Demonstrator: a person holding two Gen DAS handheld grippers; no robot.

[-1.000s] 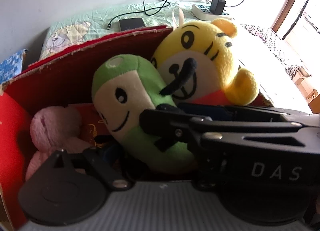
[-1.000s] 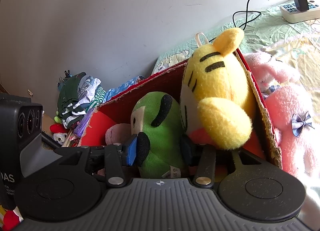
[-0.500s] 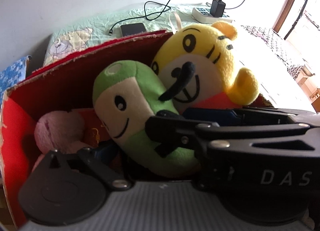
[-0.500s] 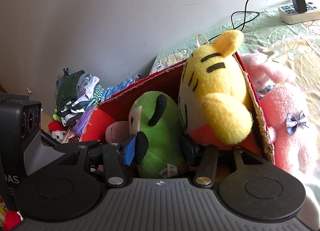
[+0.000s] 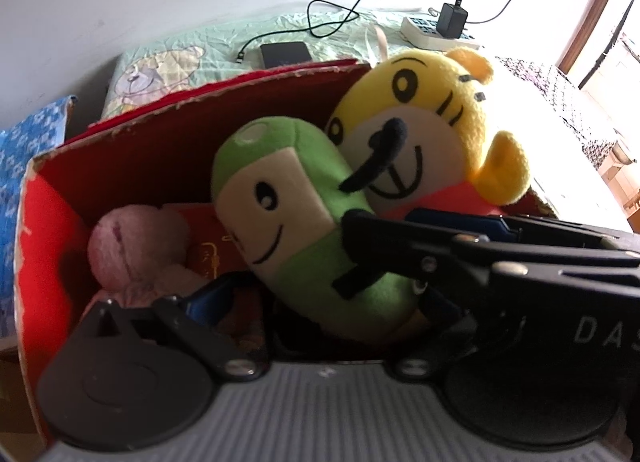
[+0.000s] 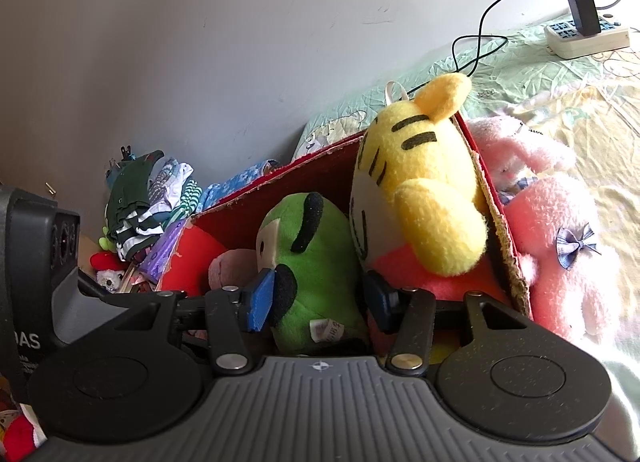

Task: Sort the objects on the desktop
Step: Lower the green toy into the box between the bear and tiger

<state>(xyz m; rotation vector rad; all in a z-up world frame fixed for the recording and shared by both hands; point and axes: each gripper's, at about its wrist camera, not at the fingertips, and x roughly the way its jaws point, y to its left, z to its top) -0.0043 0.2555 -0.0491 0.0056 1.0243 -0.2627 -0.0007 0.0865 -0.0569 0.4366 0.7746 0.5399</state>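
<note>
A red cardboard box (image 5: 120, 165) is seen on the bed, and three soft toys are placed inside it. The green plush toy (image 6: 316, 262) stands in the middle of the box, tilted against the yellow tiger plush (image 6: 416, 181), which leans on the right wall of the box. A small pink plush (image 5: 136, 246) lies low in the left part of the box.

The right gripper (image 6: 320, 298) is placed around the lower part of the green plush toy. Its blue pads (image 6: 260, 300) are touching the toy on both sides, so the toy is clamped between them.

The left gripper (image 5: 320, 302) is seen at the near edge of the box, with its fingers spread apart. Only one blue pad of it is visible, beside the pink plush, and nothing is held in it.

A bigger pink rabbit plush (image 6: 560, 246) lies outside the box, just beside its right wall. A power strip (image 6: 584, 35) with a charger is seen on the bedsheet (image 6: 520, 73), well apart from the box.
</note>
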